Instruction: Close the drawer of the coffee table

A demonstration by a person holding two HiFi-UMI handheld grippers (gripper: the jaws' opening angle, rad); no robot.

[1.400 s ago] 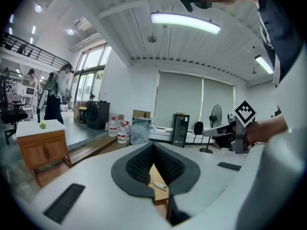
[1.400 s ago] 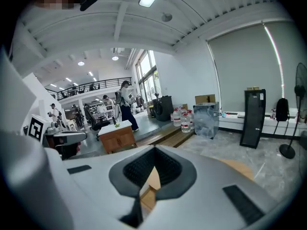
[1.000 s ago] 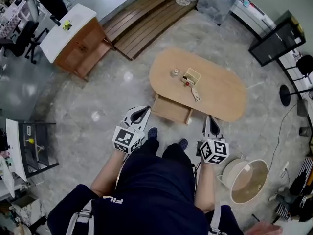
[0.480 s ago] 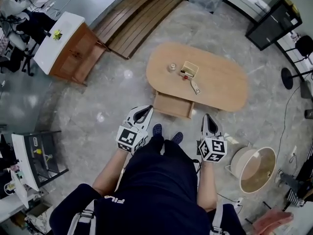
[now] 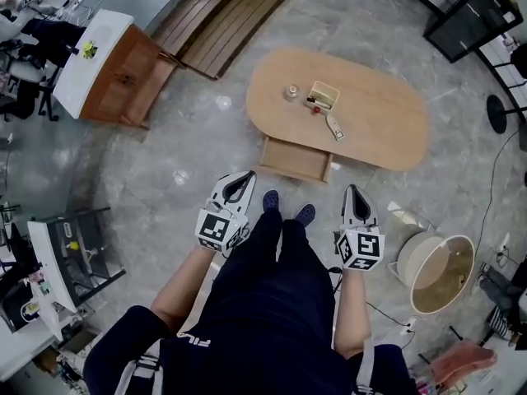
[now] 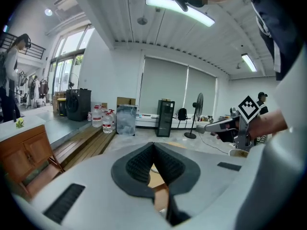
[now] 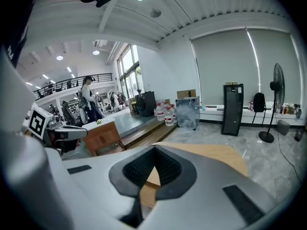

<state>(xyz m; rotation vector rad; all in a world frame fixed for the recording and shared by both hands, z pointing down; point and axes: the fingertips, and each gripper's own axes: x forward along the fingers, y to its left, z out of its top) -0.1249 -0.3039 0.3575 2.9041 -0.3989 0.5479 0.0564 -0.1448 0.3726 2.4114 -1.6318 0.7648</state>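
Looking down from the head: oval coffee table [image 5: 370,130] on a stone floor, drawer [image 5: 295,160] standing open out of its near long side, just ahead of two blue shoes [image 5: 270,200]. Left gripper [image 5: 244,177] and right gripper [image 5: 353,191] held low either side of the legs. Both pointing at the table, both short of the drawer, touching nothing. Small box [image 5: 323,97] on the tabletop, round basket [image 5: 435,271] off to the right.

Over to the left gripper view: jaws pressed together, nothing pinched. Only here, water bottles [image 6: 100,120] on a wooden step, and the other gripper out to the right.

Now the right gripper view: jaws closed tight and empty too. Pale tabletop spreading beyond the tips, wooden cabinet [image 7: 103,135] to the left. Open drawer front plain only from the head.
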